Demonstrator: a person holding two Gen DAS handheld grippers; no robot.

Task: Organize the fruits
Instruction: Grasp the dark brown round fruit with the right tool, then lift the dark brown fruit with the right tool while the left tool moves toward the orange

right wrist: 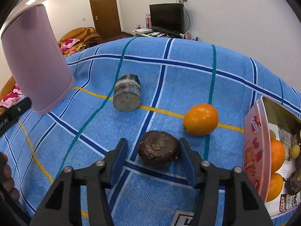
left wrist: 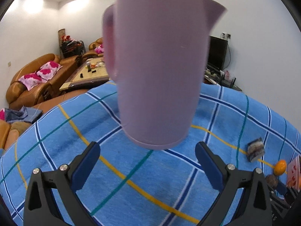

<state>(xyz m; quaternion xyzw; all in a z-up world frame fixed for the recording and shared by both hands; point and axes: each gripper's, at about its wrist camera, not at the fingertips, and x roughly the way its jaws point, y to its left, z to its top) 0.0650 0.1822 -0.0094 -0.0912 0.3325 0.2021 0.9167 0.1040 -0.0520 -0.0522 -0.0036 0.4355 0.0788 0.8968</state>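
A dark brown round fruit (right wrist: 159, 150) lies on the blue checked cloth (right wrist: 188, 86) between the fingers of my right gripper (right wrist: 153, 141). Its right pad is at the fruit's side, and a gap shows at the left pad. An orange citrus fruit (right wrist: 201, 119) rests just beyond, near a pink box (right wrist: 254, 131) that holds oranges (right wrist: 277, 154) and other fruit. My left gripper (left wrist: 147, 150) stands open in front of a pale pink jug (left wrist: 156, 66), not touching it. The orange fruit (left wrist: 280, 167) and the brown one (left wrist: 271, 180) show at the far right of the left wrist view.
A grey cylindrical jar (right wrist: 127, 94) lies on its side mid-table. The pink jug (right wrist: 35, 62) stands at the left. A hand (right wrist: 7, 179) shows at the left edge. Sofas, a coffee table (left wrist: 88, 75) and a television (right wrist: 166, 17) lie beyond the table.
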